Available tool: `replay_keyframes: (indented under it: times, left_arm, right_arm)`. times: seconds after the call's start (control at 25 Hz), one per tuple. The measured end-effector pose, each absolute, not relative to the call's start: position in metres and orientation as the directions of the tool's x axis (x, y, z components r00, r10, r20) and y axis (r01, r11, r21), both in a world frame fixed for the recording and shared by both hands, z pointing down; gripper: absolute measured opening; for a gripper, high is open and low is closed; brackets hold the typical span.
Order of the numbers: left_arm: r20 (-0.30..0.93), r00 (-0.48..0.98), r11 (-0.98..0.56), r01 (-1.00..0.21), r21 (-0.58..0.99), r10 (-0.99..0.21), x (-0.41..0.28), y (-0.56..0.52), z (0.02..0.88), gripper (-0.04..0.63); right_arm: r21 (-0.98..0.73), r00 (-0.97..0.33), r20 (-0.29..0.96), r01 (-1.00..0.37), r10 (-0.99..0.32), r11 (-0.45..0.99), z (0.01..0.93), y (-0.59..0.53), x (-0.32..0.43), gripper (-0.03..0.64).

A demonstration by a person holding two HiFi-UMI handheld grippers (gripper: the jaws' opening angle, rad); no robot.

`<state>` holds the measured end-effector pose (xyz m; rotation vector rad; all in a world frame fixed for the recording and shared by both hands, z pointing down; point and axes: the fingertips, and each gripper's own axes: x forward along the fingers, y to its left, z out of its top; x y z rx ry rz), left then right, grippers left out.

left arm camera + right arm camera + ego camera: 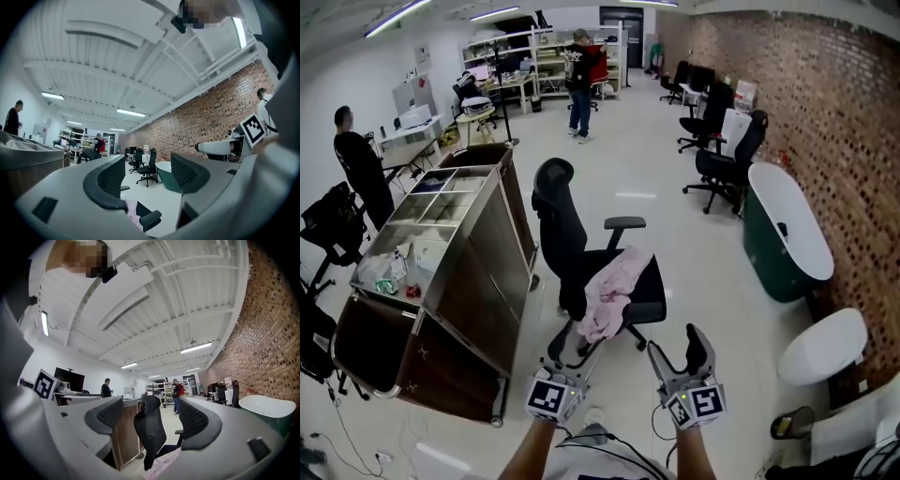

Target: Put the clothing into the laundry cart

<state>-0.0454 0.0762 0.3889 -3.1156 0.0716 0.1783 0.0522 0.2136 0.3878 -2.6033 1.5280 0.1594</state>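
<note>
A pink garment (612,291) lies draped over the seat of a black office chair (567,244) in the middle of the floor. To its left stands the laundry cart (487,281), brown and metal, with compartments on top. Both grippers are held low in front of the chair, apart from the garment. My left gripper (569,364) has its jaws apart and empty; in its own view (147,176) the pink garment (132,213) shows low between them. My right gripper (678,352) is open too, and its own view (152,416) shows the chair (149,432), the garment (164,465) and the cart (125,437).
A green and white bathtub (783,234) and a white fixture (820,347) stand along the brick wall on the right, with several office chairs (727,159) beyond. One person (361,169) stands behind the cart, another (581,80) at the far shelves. Cables lie on the floor at lower left.
</note>
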Motion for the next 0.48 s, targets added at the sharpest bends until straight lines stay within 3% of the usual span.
replay_keyframes:
  times: [0.28,0.48]
  left_arm:
    - [-0.142,0.989,-0.999,-0.033,-0.001,-0.032,0.021,-0.003,0.383,0.295]
    - [-0.115,0.991,-0.998,-0.062,-0.005,-0.061,0.058,-0.051,0.416,0.295]
  right_arm:
    - [-0.023,0.432,-0.149,-0.901,-0.890,-0.434,0.386,0.110,0.109,0.396]
    - [-0.036,0.453,-0.071,-0.892,-0.889,-0.451,0.415,0.083,0.148,0.396]
